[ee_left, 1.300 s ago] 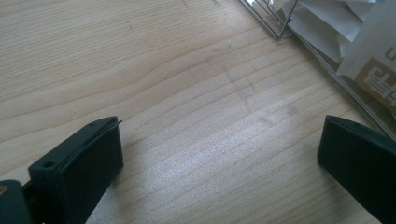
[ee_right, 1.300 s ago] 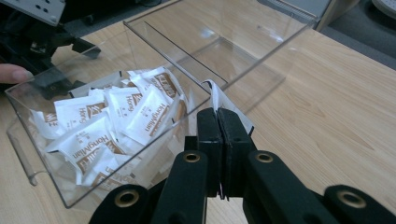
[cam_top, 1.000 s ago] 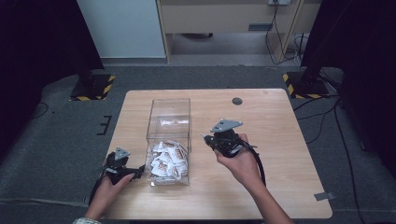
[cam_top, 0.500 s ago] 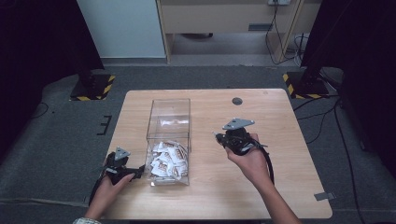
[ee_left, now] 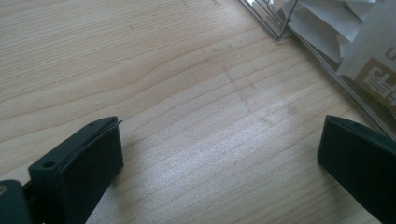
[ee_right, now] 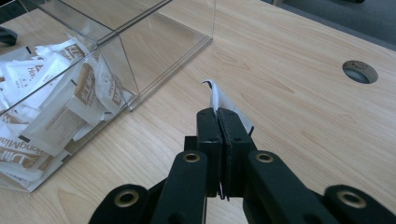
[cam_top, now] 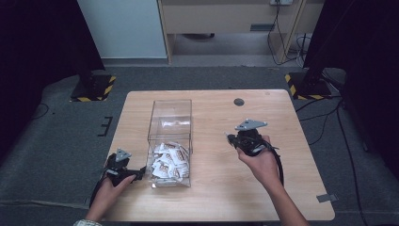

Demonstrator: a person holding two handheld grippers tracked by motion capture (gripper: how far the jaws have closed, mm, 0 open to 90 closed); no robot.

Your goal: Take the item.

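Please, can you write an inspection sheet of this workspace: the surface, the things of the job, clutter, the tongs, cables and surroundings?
Surface: wooden table, with a round hole near the far edge.
Job's things: clear box with two compartments; the near one holds white sachets, the far one looks empty. One sachet is pinched in the right tongs.
Clutter: nothing seen.
Tongs: left tongs open, low over bare wood beside the box; right tongs shut on the sachet, to the right of the box.
Cables: a black cable trails from the right tongs.
Surroundings: grey floor, yellow-black striped bases, loose floor cables.
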